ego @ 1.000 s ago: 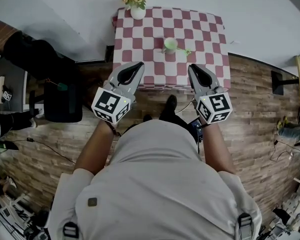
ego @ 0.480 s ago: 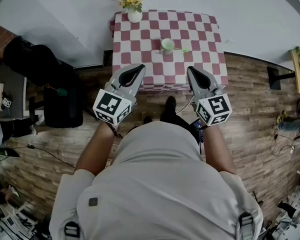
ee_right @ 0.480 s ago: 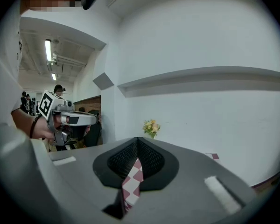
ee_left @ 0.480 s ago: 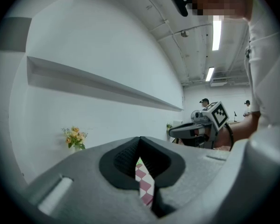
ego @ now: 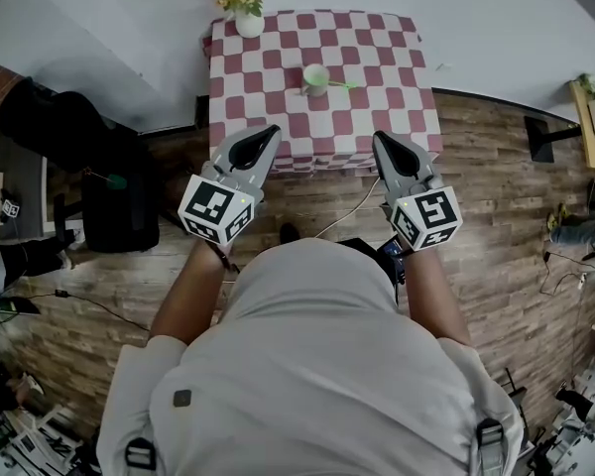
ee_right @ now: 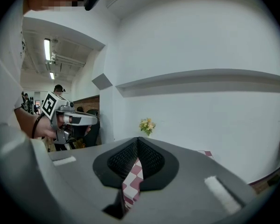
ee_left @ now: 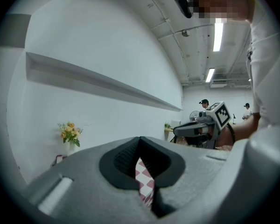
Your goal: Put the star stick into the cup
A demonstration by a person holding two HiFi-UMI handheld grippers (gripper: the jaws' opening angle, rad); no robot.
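Observation:
A pale green cup (ego: 315, 78) stands on the red-and-white checkered table (ego: 278, 117) ahead of me. The thin green star stick (ego: 341, 84) reaches out to the cup's right; I cannot tell whether it rests in the cup or on the cloth. My left gripper (ego: 267, 131) and right gripper (ego: 382, 137) hover side by side in front of the table's near edge, well short of the cup. Both are shut with nothing between the jaws. In each gripper view the closed jaws (ee_left: 140, 139) (ee_right: 138, 139) show only a sliver of checkered cloth.
A white vase of yellow flowers (ego: 246, 8) stands at the table's far left corner by the white wall. A black case (ego: 119, 201) sits on the wooden floor to the left. A cable (ego: 347, 211) runs across the floor before the table.
The table and cup have slid up and left in the head view, while both grippers kept about the same place. A dark shoe seen below the table edge is no longer visible.

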